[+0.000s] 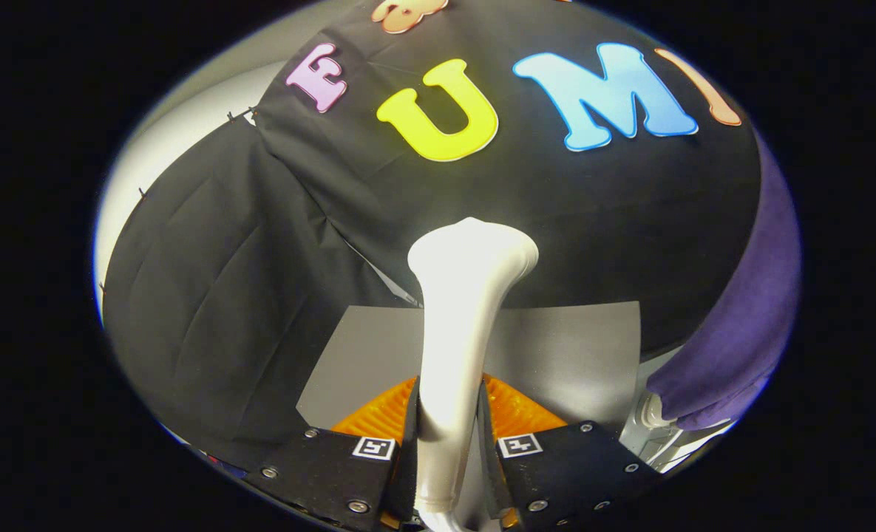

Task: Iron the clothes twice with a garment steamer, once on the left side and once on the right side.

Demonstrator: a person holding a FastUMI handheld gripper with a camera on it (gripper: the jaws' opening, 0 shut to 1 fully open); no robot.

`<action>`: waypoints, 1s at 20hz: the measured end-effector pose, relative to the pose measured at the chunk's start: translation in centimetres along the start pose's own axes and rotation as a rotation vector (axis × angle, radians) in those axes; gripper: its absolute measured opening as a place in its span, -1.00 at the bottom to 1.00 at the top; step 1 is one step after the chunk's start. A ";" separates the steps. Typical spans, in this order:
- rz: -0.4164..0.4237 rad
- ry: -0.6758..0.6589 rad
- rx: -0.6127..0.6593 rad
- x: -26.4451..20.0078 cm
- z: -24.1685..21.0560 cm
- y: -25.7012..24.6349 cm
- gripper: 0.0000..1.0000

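holding the glossy white flared-head garment steamer [458, 325] clamped between both fingers of our gripper [447, 443] at lower centre, we judge the first pass unstarted, needing a swing right onto the purple cloth garment [748, 325].

Purple garment [741, 325] hangs beside the steamer [460, 318]; open room opposite.

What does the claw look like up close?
The claw has two chunky black blocks side by side, each with silver screws and a little square black-and-white marker sticker on top. Its two fingers are flat, thin plates, and the parts behind them look ribbed.
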State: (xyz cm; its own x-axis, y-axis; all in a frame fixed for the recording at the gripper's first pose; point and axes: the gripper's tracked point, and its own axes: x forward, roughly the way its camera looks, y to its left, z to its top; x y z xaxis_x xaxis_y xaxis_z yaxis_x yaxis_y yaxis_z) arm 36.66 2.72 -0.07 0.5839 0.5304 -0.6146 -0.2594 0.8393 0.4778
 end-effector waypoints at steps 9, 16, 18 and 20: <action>-0.028 -0.174 -0.083 -9.5 -3.6 2.8 -0.28; -0.073 -0.268 -0.122 -17.0 -10.4 3.9 -0.27; -0.098 -0.284 -0.127 -18.6 -12.0 3.5 -0.28; -0.118 -0.299 -0.131 -19.8 -14.3 3.4 -0.28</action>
State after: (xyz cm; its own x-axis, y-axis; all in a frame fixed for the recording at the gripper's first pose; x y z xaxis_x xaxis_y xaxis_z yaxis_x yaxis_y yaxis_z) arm 13.26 -3.19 4.76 0.8106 0.3861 -0.4403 -0.2615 0.9114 0.3178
